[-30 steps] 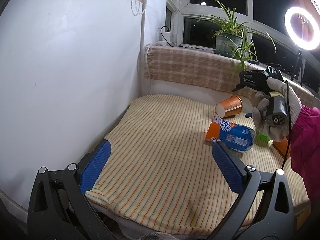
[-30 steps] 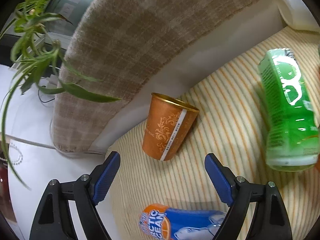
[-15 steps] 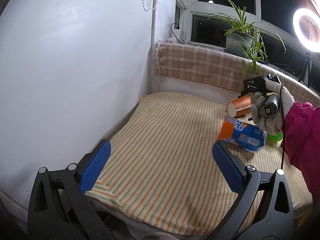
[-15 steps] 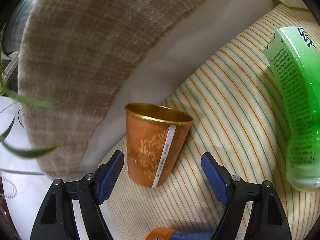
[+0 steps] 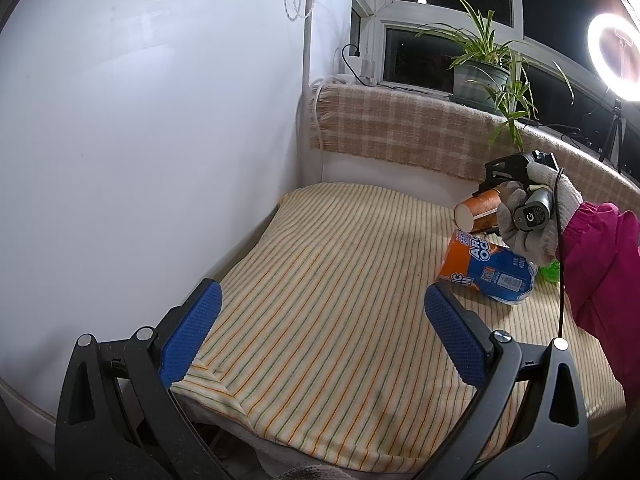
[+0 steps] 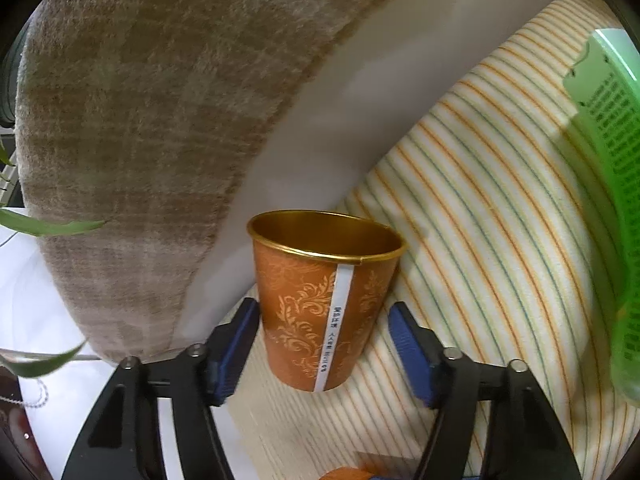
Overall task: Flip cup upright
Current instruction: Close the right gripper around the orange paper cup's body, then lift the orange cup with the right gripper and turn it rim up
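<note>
An orange paper cup point(image 5: 478, 210) with a gold rim and leaf pattern lies on its side on the striped cushion point(image 5: 320, 280), its white base toward the left gripper's camera. In the right wrist view the cup point(image 6: 324, 304) sits between the blue pads of my right gripper point(image 6: 324, 344), which is open around it; the left pad point(image 6: 240, 344) is near the cup wall and the right pad point(image 6: 408, 352) stands apart. My left gripper point(image 5: 320, 332) is open and empty over the cushion's near edge.
An orange-and-blue packet point(image 5: 484, 270) lies just in front of the cup. A green bottle point(image 6: 612, 184) lies to the right. A checked blanket point(image 5: 420, 132) covers the ledge behind, with a potted plant point(image 5: 480, 76) and a ring light point(image 5: 616, 56). A white wall point(image 5: 140, 140) stands left.
My right gripper has moved forward until the cup stands between its pads. The left gripper's view has shifted slightly, and it stays open.
</note>
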